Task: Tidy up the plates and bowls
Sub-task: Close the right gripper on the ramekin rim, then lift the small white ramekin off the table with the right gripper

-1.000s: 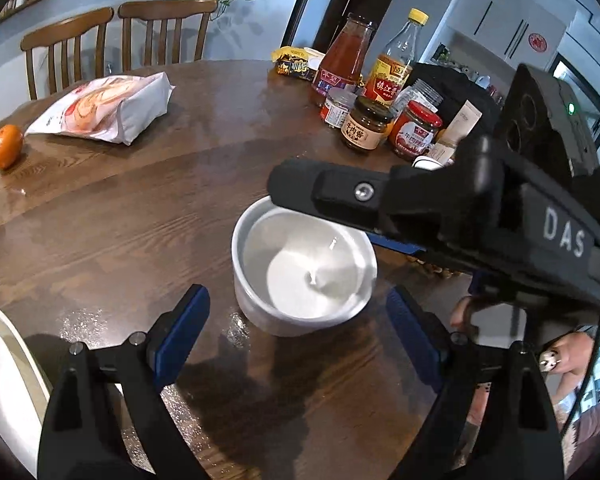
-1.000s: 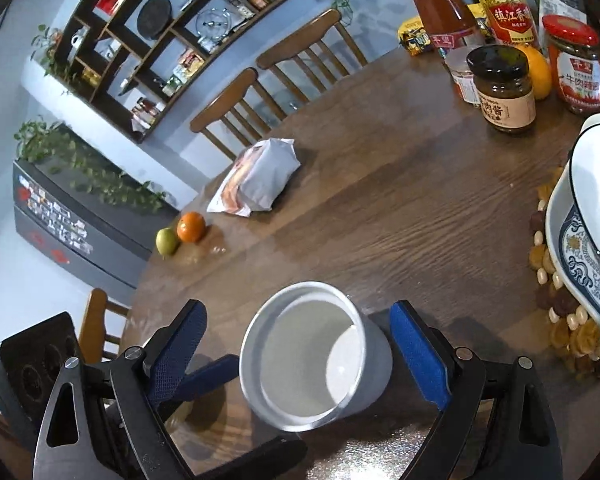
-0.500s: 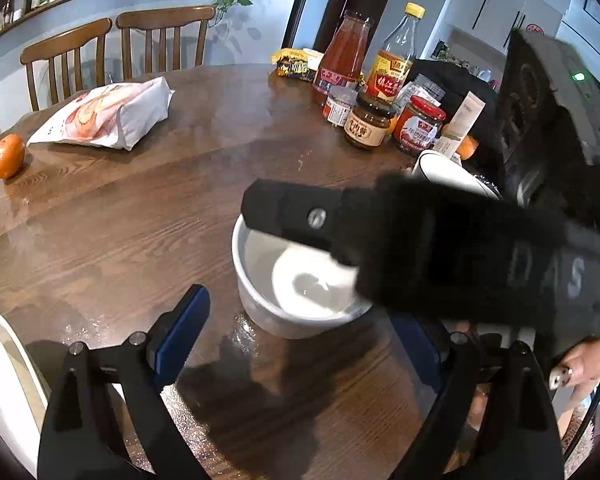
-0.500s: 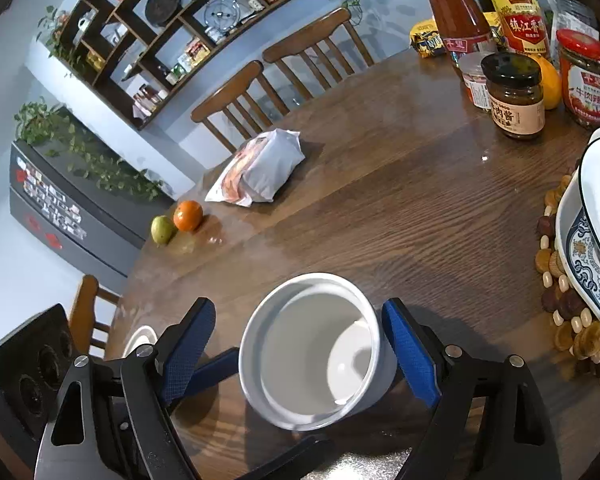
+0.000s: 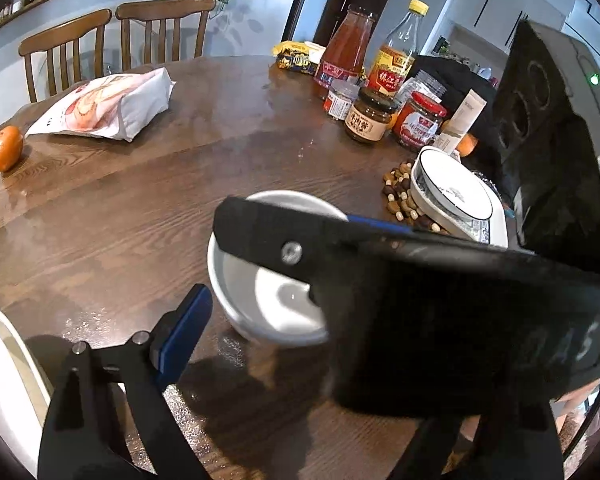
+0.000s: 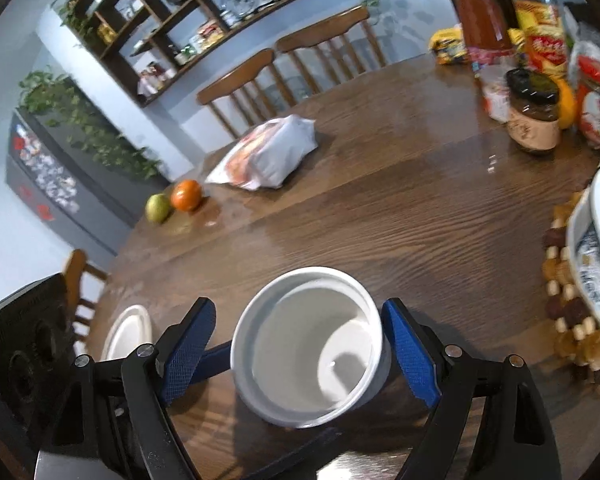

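Note:
A white straight-walled bowl (image 6: 308,344) stands on the wooden table (image 6: 400,208), and both grippers reach around it. My right gripper (image 6: 300,350) straddles it: the right blue pad sits at the bowl's wall, while a small gap remains at the left pad. In the left wrist view the bowl (image 5: 268,292) lies between my left gripper's (image 5: 296,308) jaws, which are closing. Its left pad (image 5: 184,332) stops just short of the wall. Its right finger is hidden behind the right gripper's black finger (image 5: 284,240), which crosses over the bowl.
A blue-patterned plate stack (image 5: 452,196) rests on a beaded trivet (image 5: 398,196) at the right. A white plate (image 5: 4,380) lies at the near left edge. Jars and bottles (image 5: 368,120) crowd the far right. Across the table are a snack bag (image 5: 108,106), an orange (image 5: 6,148) and chairs.
The right gripper has swung in across the left wrist view and now covers the bowl's right half. Both pairs of jaws have narrowed around the bowl. The bowl has stayed put.

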`<state>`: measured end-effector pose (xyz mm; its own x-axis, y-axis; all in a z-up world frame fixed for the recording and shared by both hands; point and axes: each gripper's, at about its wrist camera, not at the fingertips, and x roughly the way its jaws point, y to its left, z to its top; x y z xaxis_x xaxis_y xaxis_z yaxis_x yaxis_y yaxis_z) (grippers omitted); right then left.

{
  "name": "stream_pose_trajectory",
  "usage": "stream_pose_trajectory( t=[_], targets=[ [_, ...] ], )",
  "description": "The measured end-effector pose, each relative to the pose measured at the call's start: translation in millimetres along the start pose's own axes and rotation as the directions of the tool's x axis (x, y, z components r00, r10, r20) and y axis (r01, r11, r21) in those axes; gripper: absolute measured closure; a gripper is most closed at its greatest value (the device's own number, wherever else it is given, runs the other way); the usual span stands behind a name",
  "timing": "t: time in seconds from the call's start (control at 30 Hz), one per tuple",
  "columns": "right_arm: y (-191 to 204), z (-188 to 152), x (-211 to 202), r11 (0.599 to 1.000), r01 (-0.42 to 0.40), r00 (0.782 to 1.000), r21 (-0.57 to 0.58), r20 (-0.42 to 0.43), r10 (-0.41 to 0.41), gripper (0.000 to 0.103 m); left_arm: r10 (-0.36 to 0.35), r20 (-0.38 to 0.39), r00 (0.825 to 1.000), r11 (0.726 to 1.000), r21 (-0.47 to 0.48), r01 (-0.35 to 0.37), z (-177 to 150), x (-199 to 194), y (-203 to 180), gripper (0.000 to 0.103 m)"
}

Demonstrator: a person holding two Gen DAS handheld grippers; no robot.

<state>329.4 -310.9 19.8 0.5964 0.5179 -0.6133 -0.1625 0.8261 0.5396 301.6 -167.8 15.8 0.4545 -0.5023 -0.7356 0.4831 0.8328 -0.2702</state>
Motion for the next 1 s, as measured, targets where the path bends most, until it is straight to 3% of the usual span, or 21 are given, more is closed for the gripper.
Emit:
stream_pose_trajectory(
  t=[0.37,0.47,0.77,1.0],
  targets=[
    [4,-3,-1,1.0,0.019,0.999,-0.014,-0.035,-0.02,0.016,-0.002,-0.036,0.999,1.0,0.015,0.002,-4,2,0,0.02],
    [4,-4,-1,1.0,0.021,0.999,-0.015,-0.039,-0.021,0.016,0.014,-0.035,0.999,1.0,0.021,-0.013,-4,2,0,0.027],
    [3,-6,1,0.999,0.03,0.998,-0.012,-0.059,-0.031,0.016,0.023,-0.028,0.999,0.999,0.026,-0.022,-5,3,-1,0.026],
    [1,-9,9,0.999,0.043,0.993,0.013,-0.107,-0.041,0.016,0.003,-0.109,0.994,1.0,-0.017,-0.005,-7,19,6,0.028]
  ],
)
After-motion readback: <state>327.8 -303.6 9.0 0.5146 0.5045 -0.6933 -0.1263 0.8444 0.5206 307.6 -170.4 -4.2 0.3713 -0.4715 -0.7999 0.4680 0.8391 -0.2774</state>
